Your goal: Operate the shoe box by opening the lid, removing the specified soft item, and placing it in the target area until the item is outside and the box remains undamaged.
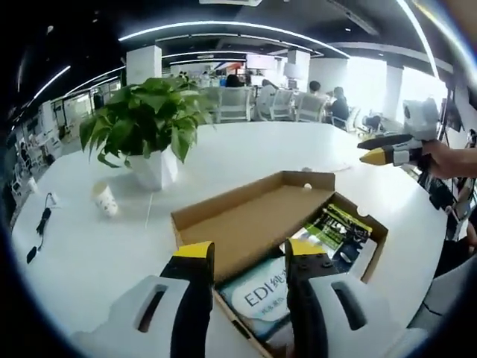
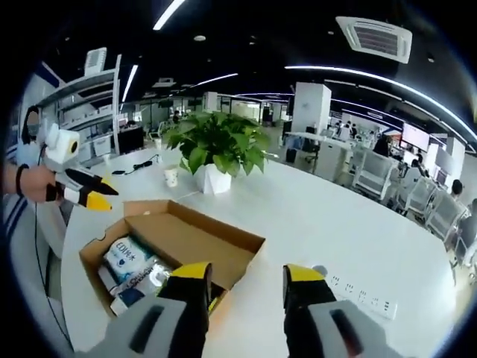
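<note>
An open brown shoe box (image 1: 253,216) lies on the white round table (image 1: 89,253), its lid folded back flat. Inside rest a soft white-and-teal pack printed "EDI" (image 1: 264,298) and a green-and-black item (image 1: 335,227). My left gripper (image 1: 250,250) hovers open over the box's near edge, just above the pack, holding nothing. My right gripper (image 1: 373,156) hangs in a hand beyond the box, off its right side. In the right gripper view the box (image 2: 186,235) and the pack (image 2: 127,257) sit left of my open right gripper (image 2: 247,272); my left gripper (image 2: 100,195) hovers above the box's far corner.
A potted plant (image 1: 149,127) in a white pot and a paper cup (image 1: 106,200) stand behind the box. A black cable (image 1: 41,224) lies at the table's left edge. A power strip (image 2: 365,298) is set in the table. Chairs and seated people (image 1: 339,104) are beyond.
</note>
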Action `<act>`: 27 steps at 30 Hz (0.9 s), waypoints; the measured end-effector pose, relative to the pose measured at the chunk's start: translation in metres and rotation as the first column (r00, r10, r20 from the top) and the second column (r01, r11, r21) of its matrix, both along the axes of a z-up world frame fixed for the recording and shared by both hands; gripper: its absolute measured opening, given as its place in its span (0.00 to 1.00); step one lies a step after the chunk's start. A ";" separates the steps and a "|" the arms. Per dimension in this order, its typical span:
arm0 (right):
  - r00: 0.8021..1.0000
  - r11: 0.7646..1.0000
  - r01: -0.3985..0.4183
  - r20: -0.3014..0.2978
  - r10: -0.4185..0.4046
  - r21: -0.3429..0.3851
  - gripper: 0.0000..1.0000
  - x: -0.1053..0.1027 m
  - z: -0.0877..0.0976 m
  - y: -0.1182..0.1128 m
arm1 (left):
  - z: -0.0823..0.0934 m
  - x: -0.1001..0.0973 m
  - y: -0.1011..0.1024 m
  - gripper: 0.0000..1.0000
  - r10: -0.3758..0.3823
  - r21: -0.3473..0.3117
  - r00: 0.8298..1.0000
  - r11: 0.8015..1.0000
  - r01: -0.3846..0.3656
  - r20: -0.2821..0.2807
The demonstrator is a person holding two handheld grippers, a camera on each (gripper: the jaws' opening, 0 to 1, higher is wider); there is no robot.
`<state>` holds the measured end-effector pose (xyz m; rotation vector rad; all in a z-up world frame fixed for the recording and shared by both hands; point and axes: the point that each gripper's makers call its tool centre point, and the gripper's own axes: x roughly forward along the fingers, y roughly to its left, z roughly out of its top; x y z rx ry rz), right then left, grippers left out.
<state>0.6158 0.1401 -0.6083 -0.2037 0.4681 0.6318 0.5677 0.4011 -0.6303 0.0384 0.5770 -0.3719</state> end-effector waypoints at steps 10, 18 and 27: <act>1.000 1.000 -0.019 -0.005 0.019 0.003 0.38 -0.035 -0.002 -0.001 | -0.025 -0.036 -0.038 0.39 -0.050 -0.034 0.997 0.998 0.048 -0.063; 1.000 1.000 -0.012 -0.007 0.012 0.012 0.38 -0.042 -0.001 -0.002 | -0.038 -0.058 -0.056 0.39 -0.073 -0.053 0.990 0.996 0.067 -0.118; 1.000 1.000 -0.022 -0.003 0.022 0.011 0.38 -0.049 -0.001 -0.001 | -0.066 -0.072 -0.080 0.38 -0.087 -0.112 0.970 0.992 0.063 -0.226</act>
